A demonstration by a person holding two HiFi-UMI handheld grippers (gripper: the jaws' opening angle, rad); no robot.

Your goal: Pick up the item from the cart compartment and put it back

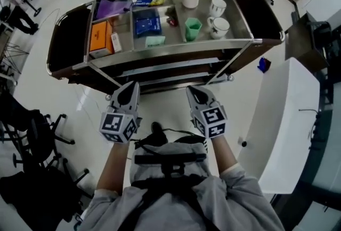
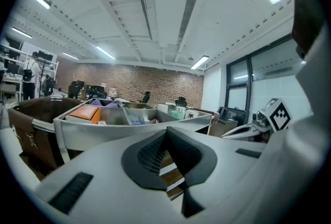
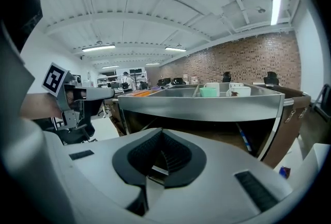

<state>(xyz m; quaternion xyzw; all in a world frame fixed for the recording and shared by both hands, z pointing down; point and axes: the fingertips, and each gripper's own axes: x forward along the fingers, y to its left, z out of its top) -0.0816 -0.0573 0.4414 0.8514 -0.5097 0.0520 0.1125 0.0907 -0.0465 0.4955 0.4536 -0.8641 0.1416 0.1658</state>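
Cart (image 1: 176, 49) stands just ahead of the closed, empty fingers of the left gripper (image 1: 129, 87) and right gripper (image 1: 193, 90); its compartments hold an orange box (image 1: 99, 37) at its left, a green cup (image 1: 192, 29) and mugs (image 1: 219, 27) at its right.

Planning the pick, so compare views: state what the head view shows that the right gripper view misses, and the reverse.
Head view only: blue packets, a purple pouch, the person's shoulders. Right gripper view only: brick wall, ceiling lights. Both: cart, green cup, white mugs, left gripper.
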